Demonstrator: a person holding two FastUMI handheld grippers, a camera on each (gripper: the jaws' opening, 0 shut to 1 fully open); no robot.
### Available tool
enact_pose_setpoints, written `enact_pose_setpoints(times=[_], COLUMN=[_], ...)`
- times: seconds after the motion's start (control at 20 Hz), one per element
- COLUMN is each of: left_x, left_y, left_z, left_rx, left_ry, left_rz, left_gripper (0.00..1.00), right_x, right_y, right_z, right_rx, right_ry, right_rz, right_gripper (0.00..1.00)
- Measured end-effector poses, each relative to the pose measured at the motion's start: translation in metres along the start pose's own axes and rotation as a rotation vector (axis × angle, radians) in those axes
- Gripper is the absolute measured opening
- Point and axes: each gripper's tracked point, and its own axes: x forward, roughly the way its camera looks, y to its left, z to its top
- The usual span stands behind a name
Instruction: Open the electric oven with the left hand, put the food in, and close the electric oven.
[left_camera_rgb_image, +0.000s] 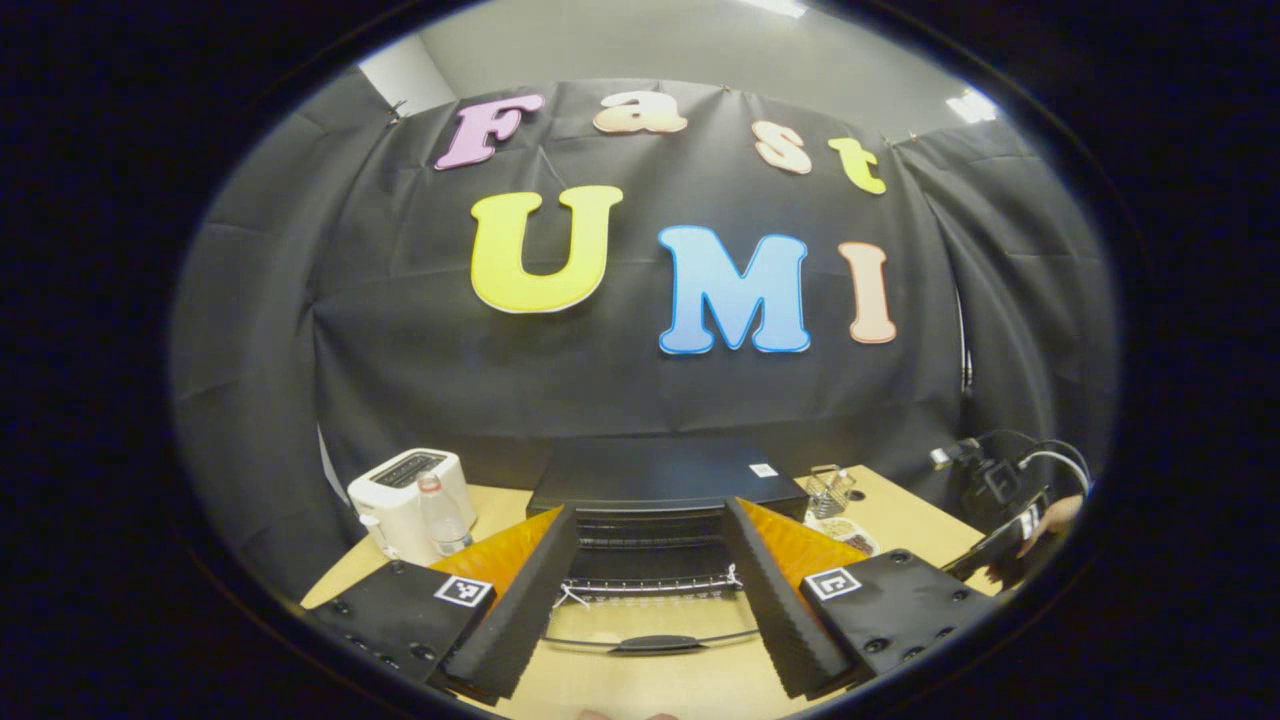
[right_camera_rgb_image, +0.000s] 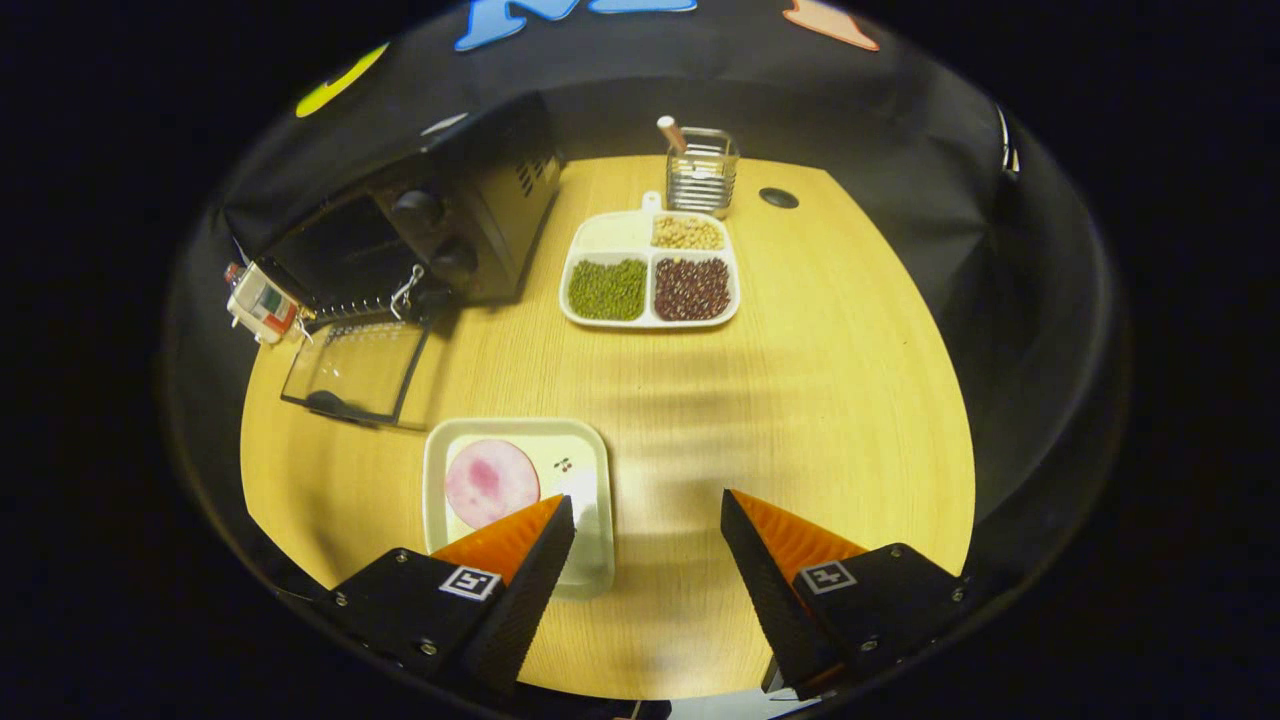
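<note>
We see the oven standing at the far left of the counter, its glass door already folded down flat in front of it, so the opening step looks done. In the left gripper view the left hand-held gripper hovers in front of the oven's mouth, fingers spread and holding nothing; the door handle lies just beyond and between its tips, and the wire rack sits inside the opening. We judge it is placed there because it has let go of the handle and is leaving the way clear.

The food, a round pink slice, lies on a white square plate on the counter, just in front of the lowered door on the near side. The right hand-held gripper hangs above the counter just right of that plate, fingers spread and empty, its left finger overlapping the plate's near corner in the picture. That suits a coming reach for the plate or the slice, which is not yet picked up.

Right of the oven sit a divided tray of beans and a wire cup; a white toaster and a small bottle stand at the oven's other side.
</note>
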Motion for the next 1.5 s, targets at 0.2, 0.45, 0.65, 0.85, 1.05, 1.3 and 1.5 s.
enact_pose_setpoints(times=[0.2,0.45,0.65,0.85,1.05,1.3,1.5], left_x=[-0.014,-0.025,-0.024,-0.02,-0.022,-0.025,-0.026], left_y=[0.011,0.028,0.033,0.028,0.027,0.037,0.041], left_z=[-0.009,-0.011,-0.014,-0.019,-0.011,-0.005,-0.005], left_rx=[-0.004,0.0,-0.013,-0.019,0.002,-0.001,-0.008], left_ry=[0.025,0.036,0.042,0.048,0.032,0.026,0.031], left_rz=[0.027,0.068,0.078,0.067,0.062,0.078,0.084], left_gripper=[0.92,1.0,1.0,0.92,0.92,0.97,0.95], right_x=[0.022,0.039,0.039,0.049,0.04,0.035,0.033], right_y=[0.017,0.024,0.031,0.025,0.02,0.035,0.04], right_z=[-0.006,-0.017,-0.014,-0.011,-0.013,-0.026,-0.029], right_rx=[-0.028,-0.019,0.02,0.04,0.193,0.575,0.749], right_ry=[0.058,0.132,0.15,0.155,0.193,0.214,0.187], right_rz=[0.008,-0.009,0.045,0.101,0.196,0.449,0.544], right_gripper=[0.92,0.85,0.58,0.27,0.02,0.01,0.01])
